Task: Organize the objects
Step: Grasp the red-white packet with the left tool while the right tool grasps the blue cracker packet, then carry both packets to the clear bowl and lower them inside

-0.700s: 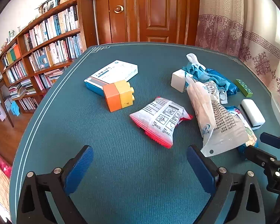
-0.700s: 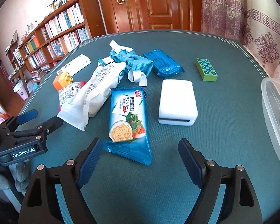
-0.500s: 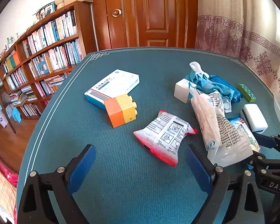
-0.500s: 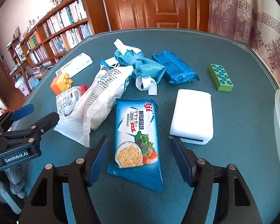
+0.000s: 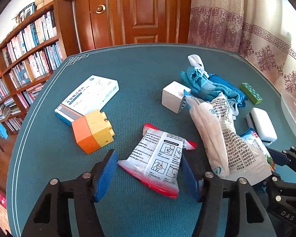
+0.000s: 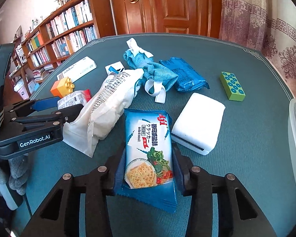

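While right tongs sit clamped on the light, crushable cracker pack at its near end, left tongs stand apart around the soft pouch, best pinched mid-body.

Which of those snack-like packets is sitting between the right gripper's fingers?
The blue soda biscuit packet, pictured with crackers and vegetables. The right gripper straddles it. The red-edged white packet lies between the left gripper's fingers instead.

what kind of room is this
Most likely a home study or living room: a full bookshelf lines one wall, with a panelled wooden door and patterned curtains behind a table covered in blue cloth and strewn with household odds and ends.
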